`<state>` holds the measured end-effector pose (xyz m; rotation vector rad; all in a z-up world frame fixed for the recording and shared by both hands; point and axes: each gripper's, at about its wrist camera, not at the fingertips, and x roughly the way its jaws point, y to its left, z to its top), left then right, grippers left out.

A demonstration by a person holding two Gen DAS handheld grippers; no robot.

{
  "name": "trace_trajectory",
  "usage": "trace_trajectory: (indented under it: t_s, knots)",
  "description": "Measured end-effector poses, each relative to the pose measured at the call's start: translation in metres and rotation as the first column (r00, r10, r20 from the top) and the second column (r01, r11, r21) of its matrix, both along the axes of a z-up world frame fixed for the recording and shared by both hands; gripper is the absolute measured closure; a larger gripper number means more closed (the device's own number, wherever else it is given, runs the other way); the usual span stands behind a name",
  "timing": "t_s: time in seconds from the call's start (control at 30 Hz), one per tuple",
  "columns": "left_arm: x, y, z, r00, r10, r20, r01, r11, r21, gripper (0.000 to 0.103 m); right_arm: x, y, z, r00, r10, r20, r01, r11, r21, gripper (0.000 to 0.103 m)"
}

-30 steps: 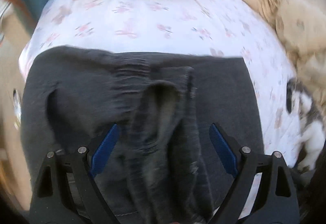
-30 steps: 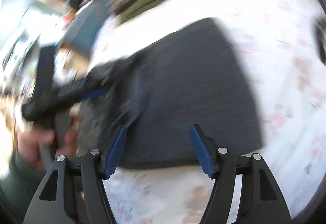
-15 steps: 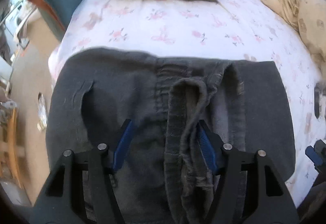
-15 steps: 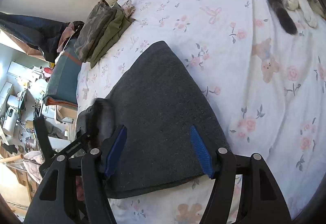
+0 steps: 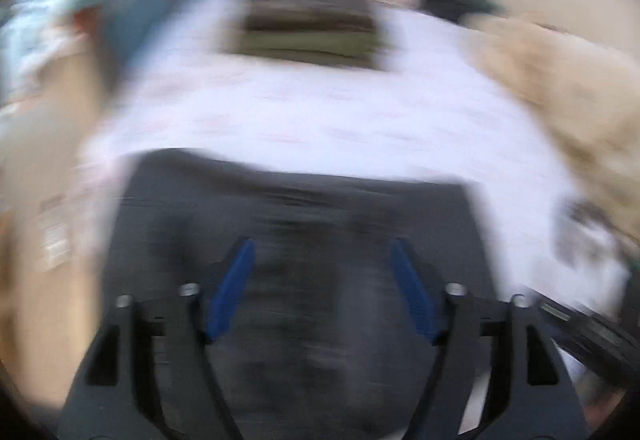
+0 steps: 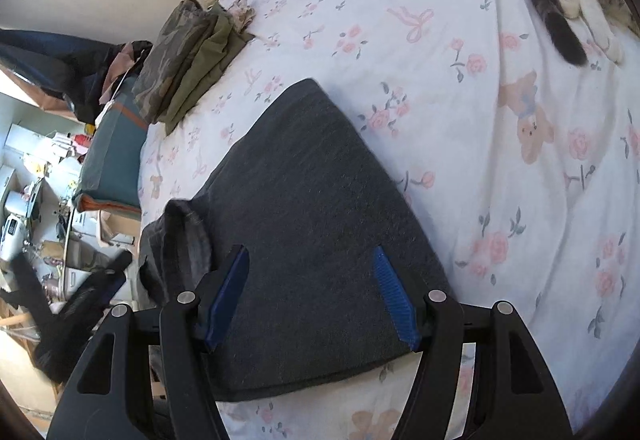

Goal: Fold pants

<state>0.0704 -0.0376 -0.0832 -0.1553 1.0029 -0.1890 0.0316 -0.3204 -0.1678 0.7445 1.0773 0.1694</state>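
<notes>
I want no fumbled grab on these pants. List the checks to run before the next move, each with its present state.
1. Right gripper open, nothing held: ok, both blue pads show with a gap over the cloth.
2. Left gripper open: ok, pads apart; whether cloth lies between them: cannot tell, the view is blurred.
3. Dark grey pants lying flat: not ok, a bunched fold stands up at the left edge.
4. Left camera view sharp enough to aim: not ok.
5. Cat away from the pants: ok, it lies at the far right of the bedsheet.
6. Folded stack apart from the pants: ok.
</notes>
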Motion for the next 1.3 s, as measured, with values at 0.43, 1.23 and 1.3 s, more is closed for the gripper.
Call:
trace_trajectory:
  t_s: [0.43, 1.23, 1.3]
  knots:
    - [0.018, 0.028, -0.04, 0.984, 0.154, -0.095, -0.107, 0.92, 0.377, 0.026, -0.009, -0.028, -0.023, 0.987, -0.121, -0.105, 0.119, 0.992, -0.031, 0.035]
    - [0.047, 0.031, 0.025, 0.969, 0.015, -0.246, -0.01, 1.0, 0.02, 0.022, -0.029, 0.027, 0.04, 0.984, 0.061, 0.17, -0.068, 0.997, 0.036, 0.091]
    - [0.067, 0.016, 0.035, 0.965, -0.025, -0.262, 0.019, 0.999, -0.026, 0.021, -0.025, 0.037, 0.048, 0.975, 0.109, 0.195, -0.125, 0.99, 0.07, 0.091]
